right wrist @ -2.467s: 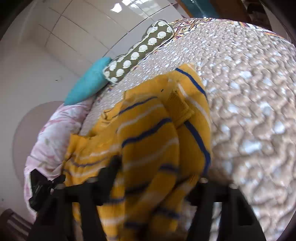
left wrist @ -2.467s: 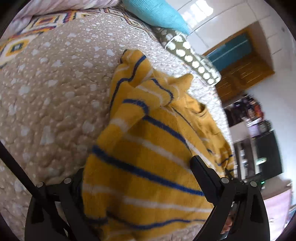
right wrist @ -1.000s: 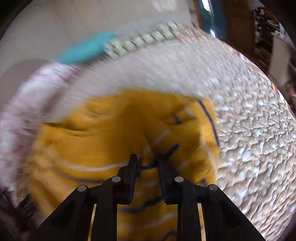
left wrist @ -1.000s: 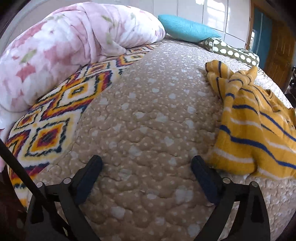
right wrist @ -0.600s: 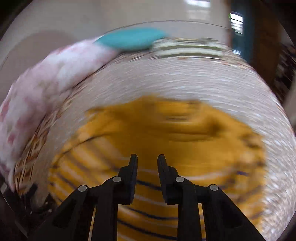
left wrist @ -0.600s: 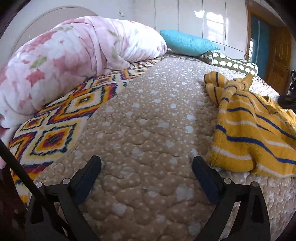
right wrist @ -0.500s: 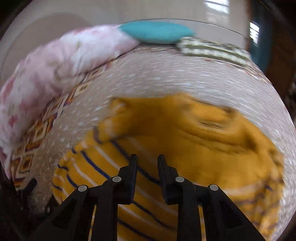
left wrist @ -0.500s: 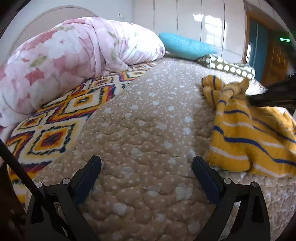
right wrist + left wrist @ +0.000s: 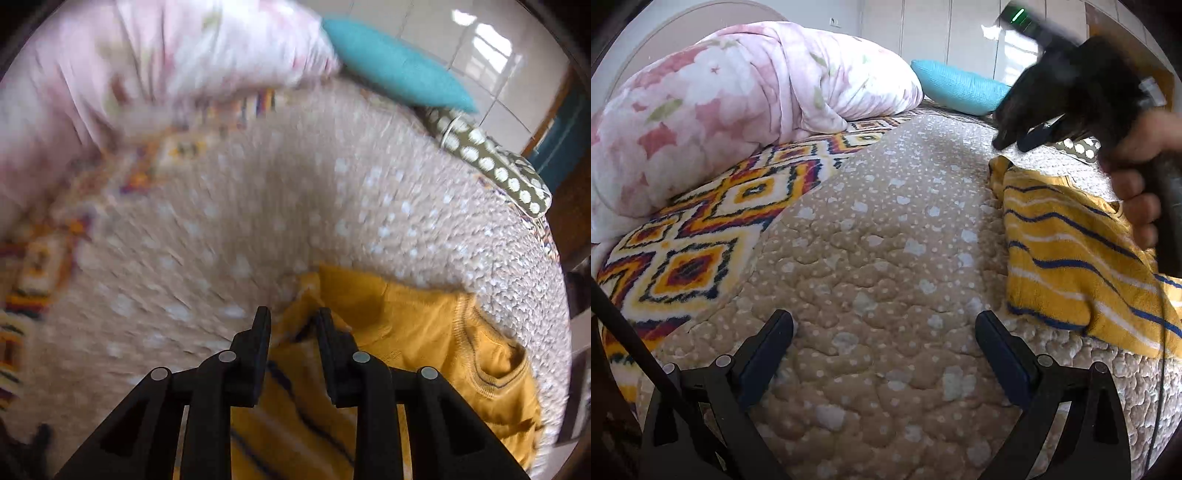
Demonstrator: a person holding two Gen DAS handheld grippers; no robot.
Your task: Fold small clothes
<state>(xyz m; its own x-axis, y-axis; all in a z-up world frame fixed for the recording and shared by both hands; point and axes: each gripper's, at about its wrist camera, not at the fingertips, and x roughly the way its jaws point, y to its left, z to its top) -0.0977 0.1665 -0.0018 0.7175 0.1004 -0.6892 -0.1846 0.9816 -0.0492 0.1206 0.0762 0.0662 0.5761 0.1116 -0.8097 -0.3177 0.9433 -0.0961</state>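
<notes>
A yellow garment with blue and white stripes (image 9: 1071, 258) lies crumpled on the beige quilt, at the right of the left wrist view. My left gripper (image 9: 884, 325) stands wide open low over bare quilt, left of the garment, with nothing between its fingers. A hand (image 9: 1137, 166) holds my right gripper (image 9: 1015, 142) just above the garment's far left corner. In the right wrist view the right gripper (image 9: 293, 315) has a narrow gap and its jaws are opening. The corner of the garment (image 9: 424, 332) shows beneath that gap, and the pads do not press on it.
The beige dotted quilt (image 9: 886, 221) covers the bed. A bright diamond-patterned blanket (image 9: 701, 221) and a rolled pink floral duvet (image 9: 720, 103) lie along the left. A teal pillow (image 9: 399, 62) and an olive dotted bolster (image 9: 491, 162) sit at the far end.
My right gripper swept left across the garment to its far corner, came into the left wrist view, and its jaws parted from almost shut. The left gripper stayed open in place.
</notes>
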